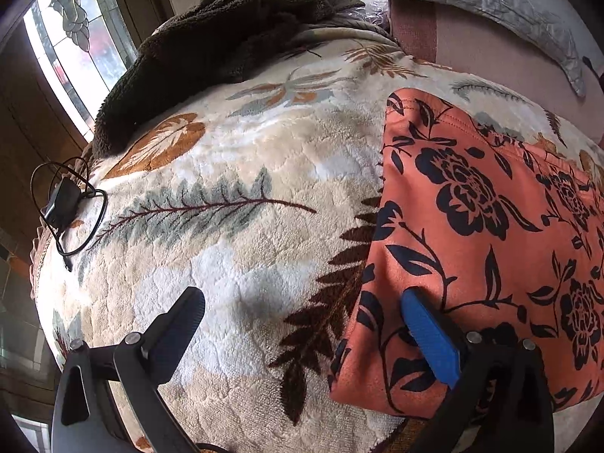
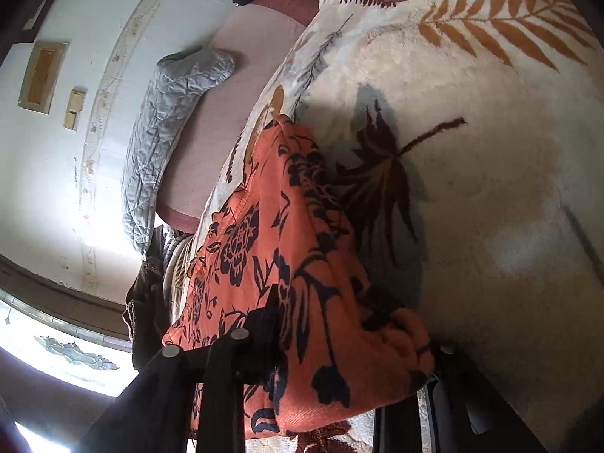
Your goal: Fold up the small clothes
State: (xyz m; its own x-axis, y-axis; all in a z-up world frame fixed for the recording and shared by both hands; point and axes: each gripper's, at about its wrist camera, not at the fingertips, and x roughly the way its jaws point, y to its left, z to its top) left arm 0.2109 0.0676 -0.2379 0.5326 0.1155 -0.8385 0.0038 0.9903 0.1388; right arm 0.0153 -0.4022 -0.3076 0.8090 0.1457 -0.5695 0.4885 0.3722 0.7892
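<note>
Your left gripper (image 1: pixel 302 324) stands spread wide, its blue finger (image 1: pixel 430 339) lying on the near left edge of the orange floral garment (image 1: pixel 472 245). Your right gripper (image 2: pixel 351 339) pinches a bunched fold of that garment, which lies on the leaf-patterned blanket (image 1: pixel 245 173). Farther off, a dark fleece (image 1: pixel 211 37) is heaped.

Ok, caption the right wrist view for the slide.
Right gripper shut on bunched orange floral garment over leaf-print blanket.
</note>
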